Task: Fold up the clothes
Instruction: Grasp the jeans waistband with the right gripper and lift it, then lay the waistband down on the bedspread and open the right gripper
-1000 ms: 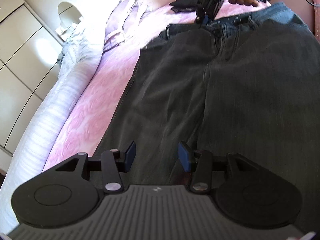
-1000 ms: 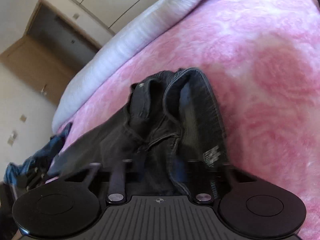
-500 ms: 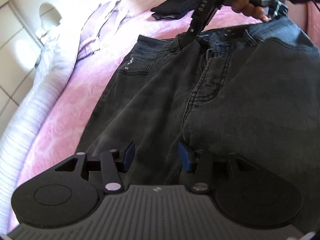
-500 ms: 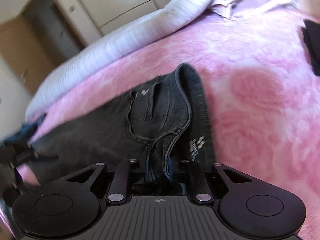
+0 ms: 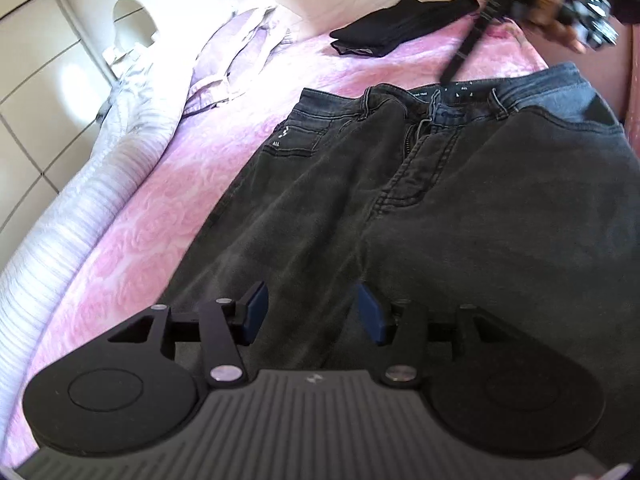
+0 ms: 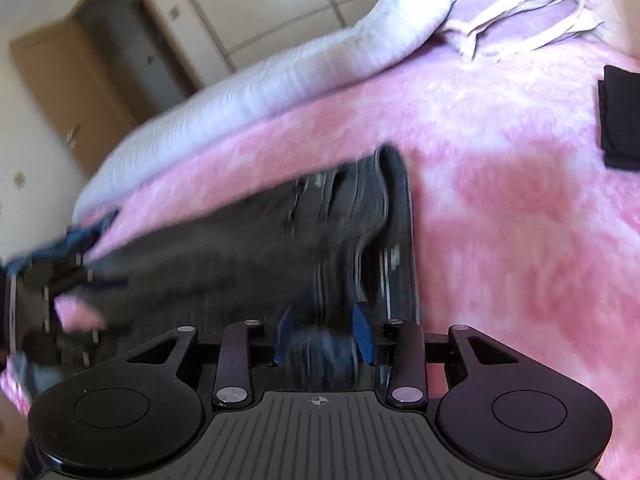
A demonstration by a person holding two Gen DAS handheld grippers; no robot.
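Dark grey jeans (image 5: 400, 200) lie spread flat, front side up, on the pink bedspread (image 5: 140, 216), waistband at the far end. My left gripper (image 5: 310, 308) hovers open over the thigh area, nothing between its blue pads. My right gripper (image 6: 322, 328) is open over the waistband, with blurred denim (image 6: 240, 248) under the gap between its fingers. In the left wrist view the right gripper (image 5: 452, 72) is a dark blur held by a hand (image 5: 548, 20), its tip just above the waistband.
A folded black garment (image 5: 404, 26) lies beyond the jeans, near the bed's far edge. A lilac pillow (image 6: 520, 12) and a white rolled duvet (image 5: 80, 200) line the left side. Wardrobe doors (image 5: 24, 60) stand behind them. Pink bedspread lies bare right of the waistband (image 6: 520, 220).
The right gripper was shut on the waistband and has opened and let it go. The jeans have dropped flat. The left gripper has moved closer to the waistband, still open.
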